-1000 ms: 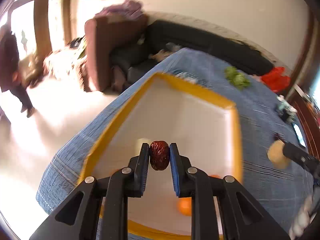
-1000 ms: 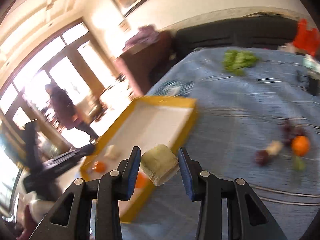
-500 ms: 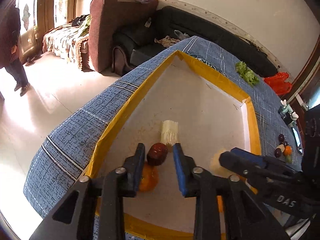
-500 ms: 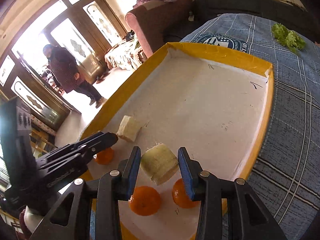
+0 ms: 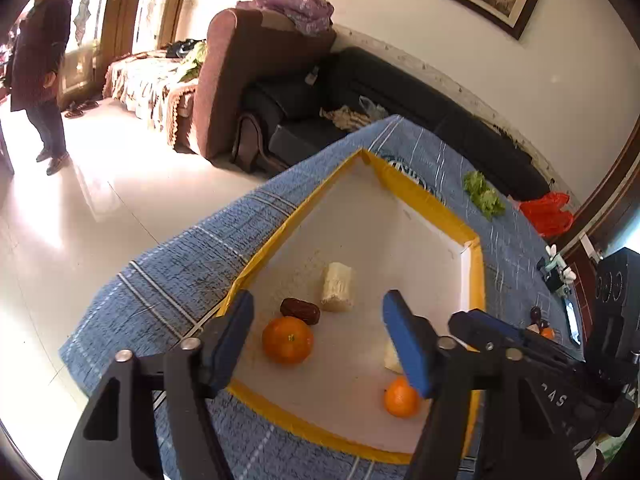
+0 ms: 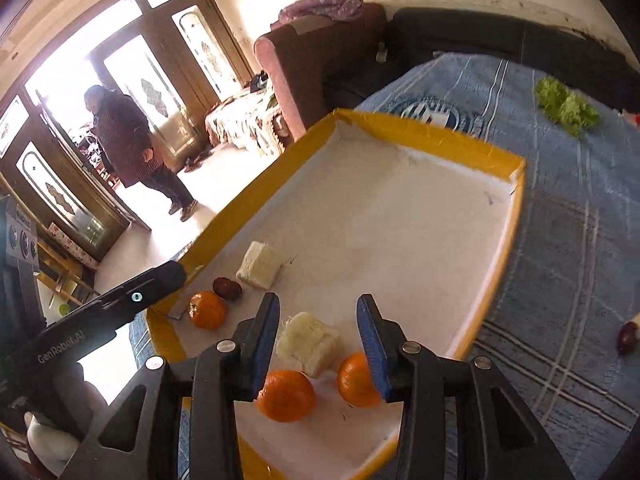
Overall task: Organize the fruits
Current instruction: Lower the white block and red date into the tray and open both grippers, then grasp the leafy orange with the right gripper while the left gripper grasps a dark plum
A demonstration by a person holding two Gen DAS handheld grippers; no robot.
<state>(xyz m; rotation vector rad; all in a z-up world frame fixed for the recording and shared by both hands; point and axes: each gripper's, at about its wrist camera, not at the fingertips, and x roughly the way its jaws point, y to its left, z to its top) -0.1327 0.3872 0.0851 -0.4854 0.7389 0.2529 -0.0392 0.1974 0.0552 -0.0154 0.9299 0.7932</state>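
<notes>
Your left tongs (image 5: 320,334) are spread wide with nothing between the pads, hanging over the near corner of the yellow-rimmed tray (image 5: 424,196) that sits on the blue plaid desk (image 5: 168,280). Just past them on the white tray floor lies the red date (image 5: 300,311), touching or almost touching the orange (image 5: 287,339) in front of it, with a pale cut block of fruit (image 5: 338,287) right beside the date on its far side. Your right tongs (image 6: 318,330) are parted too — the second pale block (image 6: 309,342) rests on the tray floor between the pads, and whether the left pad touches it cannot be told. Two more oranges sit at that block's near side: one (image 6: 285,395) under the left finger, the other (image 6: 356,378) partly hidden behind the right finger. From the right wrist view you can see the left tool (image 6: 120,304) reaching in over the tray's left rim, near the date (image 6: 227,288). Out on the cloth, well apart from the tray, lie a leaf of lettuce (image 6: 566,106) and, at the right edge, a dark fruit (image 6: 626,336) with something pale beside it. A person (image 6: 132,148) stands by the glass doors beyond the brown sofa (image 5: 248,80).
</notes>
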